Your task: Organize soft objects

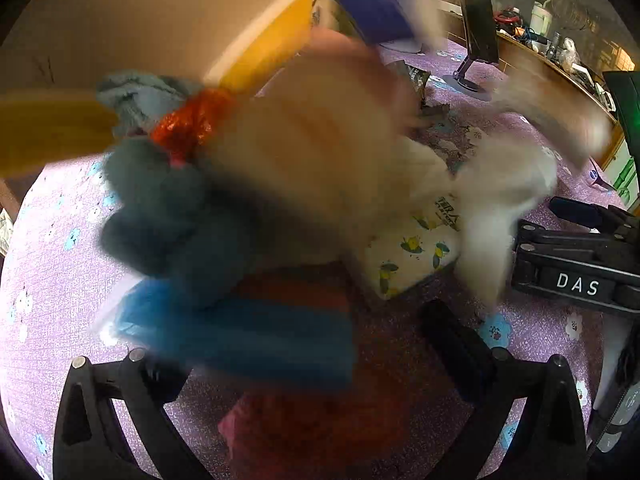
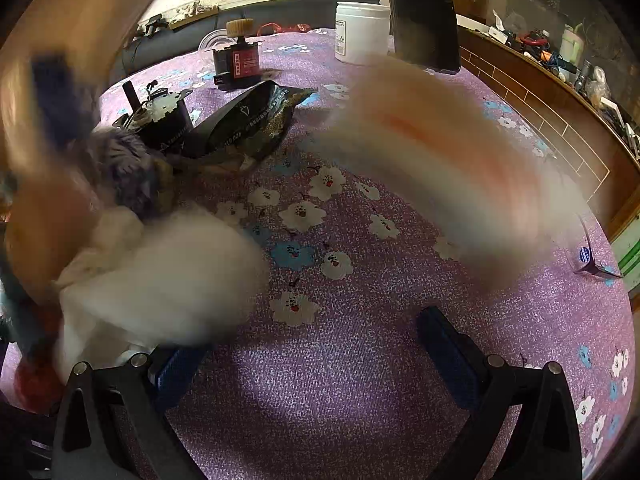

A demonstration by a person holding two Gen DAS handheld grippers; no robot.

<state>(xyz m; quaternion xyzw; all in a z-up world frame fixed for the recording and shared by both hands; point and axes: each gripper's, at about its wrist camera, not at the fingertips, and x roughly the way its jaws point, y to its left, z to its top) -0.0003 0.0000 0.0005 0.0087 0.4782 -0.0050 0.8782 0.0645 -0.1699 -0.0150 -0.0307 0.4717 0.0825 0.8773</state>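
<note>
Both the left hand-held gripper and the right hand-held gripper are seen spread wide, nothing gripped, above blurred plush toys on the desk.

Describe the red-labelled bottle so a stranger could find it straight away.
Start from the purple flowered tablecloth and look to its far edge, left of the big white tub. The dark bottle stands upright there. Its red label and pale wooden-looking cap set it apart from the black foil bag lying nearer.

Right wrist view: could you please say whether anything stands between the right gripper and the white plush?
Nothing visible does: the white plush lies right by the left finger of the open right gripper, with only tablecloth between.
</note>
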